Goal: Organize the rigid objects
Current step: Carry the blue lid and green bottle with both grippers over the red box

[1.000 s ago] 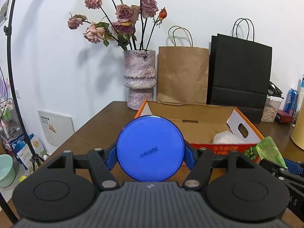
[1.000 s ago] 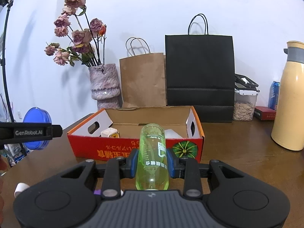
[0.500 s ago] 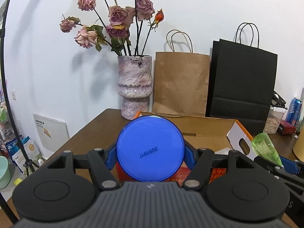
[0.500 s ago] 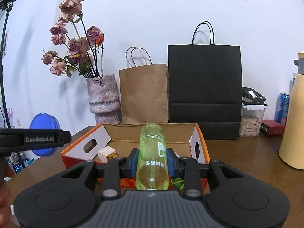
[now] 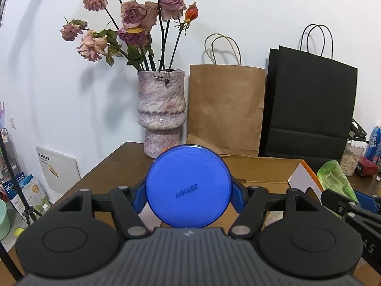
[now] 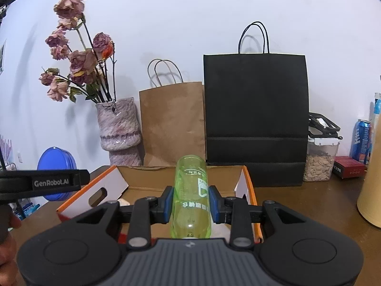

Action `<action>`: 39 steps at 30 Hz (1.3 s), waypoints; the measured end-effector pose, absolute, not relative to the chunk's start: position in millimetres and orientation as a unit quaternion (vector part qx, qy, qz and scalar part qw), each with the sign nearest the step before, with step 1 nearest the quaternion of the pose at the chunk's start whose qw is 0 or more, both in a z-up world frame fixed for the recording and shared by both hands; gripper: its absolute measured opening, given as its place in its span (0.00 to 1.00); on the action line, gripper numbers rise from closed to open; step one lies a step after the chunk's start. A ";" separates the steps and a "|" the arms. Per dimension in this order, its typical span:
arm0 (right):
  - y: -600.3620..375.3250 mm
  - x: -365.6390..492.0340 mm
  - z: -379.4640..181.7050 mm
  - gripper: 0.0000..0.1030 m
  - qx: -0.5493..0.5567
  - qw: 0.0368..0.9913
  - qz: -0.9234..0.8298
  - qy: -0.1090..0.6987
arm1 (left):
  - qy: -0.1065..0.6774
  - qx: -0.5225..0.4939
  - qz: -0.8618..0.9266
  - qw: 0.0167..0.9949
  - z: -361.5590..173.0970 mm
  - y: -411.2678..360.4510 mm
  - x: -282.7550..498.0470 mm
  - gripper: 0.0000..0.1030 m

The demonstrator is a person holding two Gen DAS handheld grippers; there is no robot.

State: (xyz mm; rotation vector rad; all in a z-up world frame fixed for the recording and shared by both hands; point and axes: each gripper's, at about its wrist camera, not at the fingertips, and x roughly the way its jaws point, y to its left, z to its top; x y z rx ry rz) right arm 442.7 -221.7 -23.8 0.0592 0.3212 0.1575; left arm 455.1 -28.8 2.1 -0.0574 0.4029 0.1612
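Observation:
My left gripper (image 5: 188, 191) is shut on a round blue container (image 5: 188, 187) with a printed date, held above the near left end of the open orange cardboard box (image 5: 262, 169). My right gripper (image 6: 190, 202) is shut on a green plastic bottle (image 6: 191, 197), lying along the fingers over the box's (image 6: 247, 186) near wall. The blue container (image 6: 56, 164) and left gripper show at the left of the right wrist view. The green bottle (image 5: 335, 182) shows at the right of the left wrist view. A small pale item (image 6: 123, 202) lies inside the box.
Behind the box stand a vase of dried roses (image 5: 163, 116), a brown paper bag (image 5: 226, 109) and a black paper bag (image 5: 309, 104). On the right are a jar of seeds (image 6: 320, 160), a blue can (image 6: 362, 140), a red box (image 6: 348, 166) and a beige flask (image 6: 371, 195).
Both grippers have moved forward towards the box with their objects held; the box and the bags now look closer.

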 end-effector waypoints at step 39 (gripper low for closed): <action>-204.5 549.1 -45.1 0.33 -0.014 0.972 0.092 0.218 | 0.245 0.001 0.088 0.965 -23.5 -31.7 553.9 0.90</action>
